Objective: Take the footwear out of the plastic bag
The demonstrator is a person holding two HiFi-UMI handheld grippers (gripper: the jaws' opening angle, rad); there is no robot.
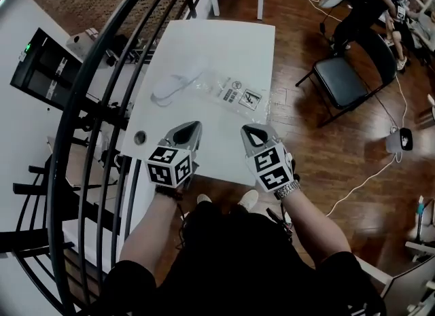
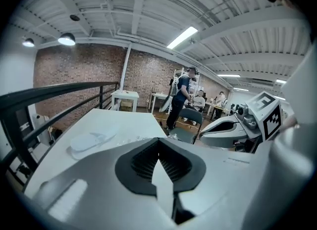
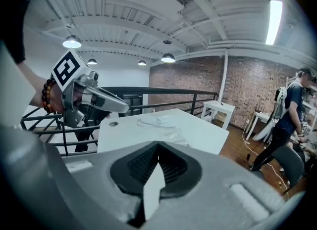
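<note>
Found a slipper (image 1: 175, 85) lying on the table (image 1: 231, 43), nearer its left edge, about midway between far and near edges. Saw the plastic bag (image 1: 234, 95) just right of it, reaching toward the right edge. Noted the left gripper (image 1: 192, 128) and right gripper (image 1: 250, 131) side by side over the near edge. Spotted a folding chair (image 1: 343, 80) on the floor right of the table and a railing (image 1: 102, 70) left of it.
</note>
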